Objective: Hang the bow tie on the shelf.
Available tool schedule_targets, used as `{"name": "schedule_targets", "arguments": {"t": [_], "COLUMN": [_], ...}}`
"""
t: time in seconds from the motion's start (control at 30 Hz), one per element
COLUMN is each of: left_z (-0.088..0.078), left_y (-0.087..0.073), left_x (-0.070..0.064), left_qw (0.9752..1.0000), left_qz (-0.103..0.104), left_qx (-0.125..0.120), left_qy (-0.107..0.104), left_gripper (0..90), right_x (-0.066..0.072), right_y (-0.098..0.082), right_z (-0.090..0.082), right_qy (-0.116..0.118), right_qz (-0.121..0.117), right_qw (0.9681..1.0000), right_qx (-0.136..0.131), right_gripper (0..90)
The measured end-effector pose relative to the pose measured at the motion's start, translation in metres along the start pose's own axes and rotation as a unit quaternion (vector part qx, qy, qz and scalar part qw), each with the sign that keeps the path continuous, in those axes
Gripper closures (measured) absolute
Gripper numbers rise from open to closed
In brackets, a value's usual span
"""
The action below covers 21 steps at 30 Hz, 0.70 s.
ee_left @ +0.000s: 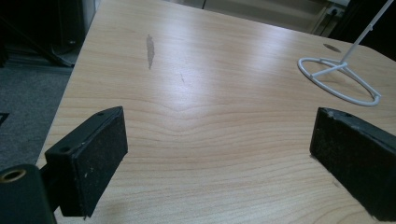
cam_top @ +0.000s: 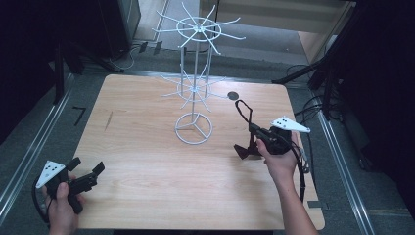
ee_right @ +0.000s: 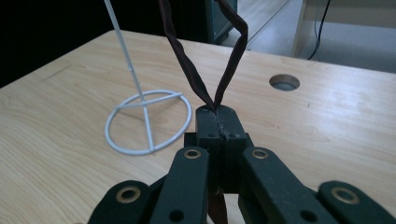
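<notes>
— Between the right gripper's [ee_right: 217, 122] clenched fingers [ee_right: 208, 128], what is being pinched?

— A dark strap loop [ee_right: 196, 74], rising limp and light above them; it's soft, so gripping near the loop's base is keeping it steady. Beyond stands the white wire rack [cam_top: 195, 78]. Left gripper [cam_top: 88, 177] is hovering released over the surface [ee_left: 210, 116].

Top of strap [ee_right: 205, 56] loop cut off by upper edge of right gripper view; lower end hidden behind right gripper [ee_right: 218, 114] links. In high view, lower dark piece of strap [cam_top: 243, 151] too small and dim to identify. Stand [ee_left: 338, 79] cut by edge in left gripper view, arms out of frame; pole [ee_right: 122, 42] likewise cut at top in right gripper view. Right jaw of left gripper [ee_left: 219, 154] clipped by frame edge. Worktop [cam_top: 147, 161] near edge hidden under forearms. Surroundings lost in darkness.
</notes>
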<state>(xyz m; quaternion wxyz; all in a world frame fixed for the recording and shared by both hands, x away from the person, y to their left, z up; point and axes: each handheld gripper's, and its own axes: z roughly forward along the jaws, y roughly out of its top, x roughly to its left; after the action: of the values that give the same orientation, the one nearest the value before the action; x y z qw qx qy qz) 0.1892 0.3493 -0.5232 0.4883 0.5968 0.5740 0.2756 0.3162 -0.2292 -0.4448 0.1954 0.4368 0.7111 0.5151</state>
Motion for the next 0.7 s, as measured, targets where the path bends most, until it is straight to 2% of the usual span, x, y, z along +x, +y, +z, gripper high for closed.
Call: {"name": "schedule_targets", "arguments": {"t": [0.33,0.43,0.7], "left_z": [0.000,0.000,0.000], "left_y": [0.000,0.000,0.000], "left_x": [0.000,0.000,0.000], "left_qw": [1.0000,1.0000,1.0000], "left_qz": [0.000,0.000,0.001], "left_qx": [0.000,0.000,-0.001], "left_qy": [0.000,-0.001,-0.002], "left_gripper": [4.6,4.6,4.6], "right_x": [0.017,0.020,0.028], "right_y": [0.010,0.013,0.019], "right_z": [-0.001,-0.001,0.003], "right_qy": [0.007,0.011,0.019], "right_qz": [-0.015,-0.007,-0.006], "right_qw": [0.9991,0.9987,0.9974], "right_qx": [-0.038,-0.049,-0.069], "right_gripper": [90.0,90.0,90.0]}}
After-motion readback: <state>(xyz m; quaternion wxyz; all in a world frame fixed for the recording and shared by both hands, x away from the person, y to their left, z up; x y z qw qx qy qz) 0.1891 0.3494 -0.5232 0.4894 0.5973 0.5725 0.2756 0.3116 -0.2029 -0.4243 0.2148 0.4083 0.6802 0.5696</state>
